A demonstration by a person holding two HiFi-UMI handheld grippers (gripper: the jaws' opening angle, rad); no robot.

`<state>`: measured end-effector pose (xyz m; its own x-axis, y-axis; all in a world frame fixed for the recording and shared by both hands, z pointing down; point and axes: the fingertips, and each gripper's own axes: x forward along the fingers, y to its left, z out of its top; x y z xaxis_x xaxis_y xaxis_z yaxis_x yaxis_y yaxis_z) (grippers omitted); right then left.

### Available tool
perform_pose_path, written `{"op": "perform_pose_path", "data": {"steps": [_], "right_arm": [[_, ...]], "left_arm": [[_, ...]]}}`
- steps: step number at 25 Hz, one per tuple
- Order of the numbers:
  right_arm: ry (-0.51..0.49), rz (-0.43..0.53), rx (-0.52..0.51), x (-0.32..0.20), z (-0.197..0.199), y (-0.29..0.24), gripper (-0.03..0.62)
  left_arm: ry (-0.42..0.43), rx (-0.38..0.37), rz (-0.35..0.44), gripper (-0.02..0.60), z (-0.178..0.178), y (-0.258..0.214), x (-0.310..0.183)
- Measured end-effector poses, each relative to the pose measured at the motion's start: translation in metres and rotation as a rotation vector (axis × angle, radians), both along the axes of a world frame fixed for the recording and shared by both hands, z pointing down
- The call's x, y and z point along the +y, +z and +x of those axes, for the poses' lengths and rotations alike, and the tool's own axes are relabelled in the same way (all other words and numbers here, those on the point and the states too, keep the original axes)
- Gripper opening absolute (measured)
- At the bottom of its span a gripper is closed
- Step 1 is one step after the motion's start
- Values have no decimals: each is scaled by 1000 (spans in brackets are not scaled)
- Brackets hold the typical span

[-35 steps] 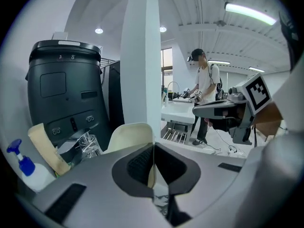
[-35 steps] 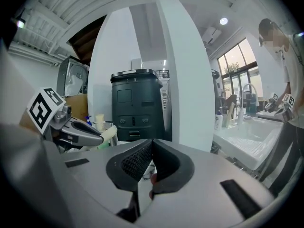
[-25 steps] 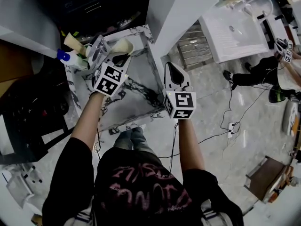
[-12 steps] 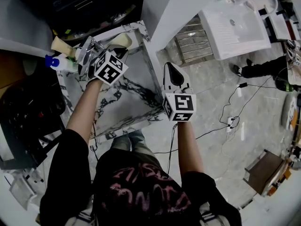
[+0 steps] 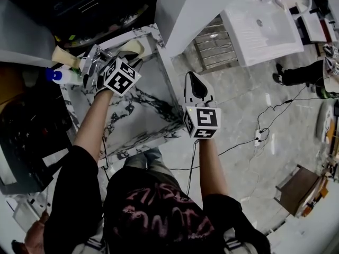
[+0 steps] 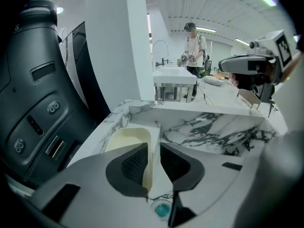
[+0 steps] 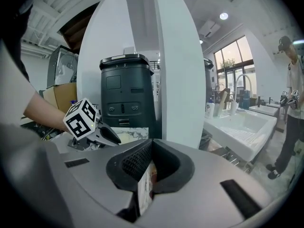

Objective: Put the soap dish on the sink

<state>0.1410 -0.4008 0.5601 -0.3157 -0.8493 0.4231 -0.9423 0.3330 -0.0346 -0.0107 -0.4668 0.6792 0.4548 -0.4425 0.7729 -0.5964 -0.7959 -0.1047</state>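
Soap dish, cream, sits at the far end of the marble table, with the left tongs on it. The white sink is well apart, far right.

Left gripper view: these tongs pinch the dish's long side wall.

Right gripper view: the right tongs squeeze a thin card.

The soap dish is a shallow, cream-coloured tray with rounded corners and a raised rim. It is level, open side up. It lies at the far corner of the sink, a white unit with dark marble veining, on the raised ledge to the left of the lower veined surface. The right wall of the dish stands between the jaws of the left gripper, which clamp it.
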Motion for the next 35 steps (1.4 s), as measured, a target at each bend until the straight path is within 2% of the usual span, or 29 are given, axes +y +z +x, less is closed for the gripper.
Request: {"op": "perform_pose_path", "data": {"steps": [9,14,25,35], "right_arm": [[-3,20,-20,4,-7,-10,15],[-7,34,-25,13,-12,-19,15],[-19,74,-44,48,-25,-46,15],[-40,111,-58,91,-41,-77,14]], "left_arm": [[-24,33,66,106,1,-28,3],[-78,102,105,76,4,-56,12],[-169,189,186,20,-3,-109,58],[-251,273,253,15,-26,-161,117]]}}
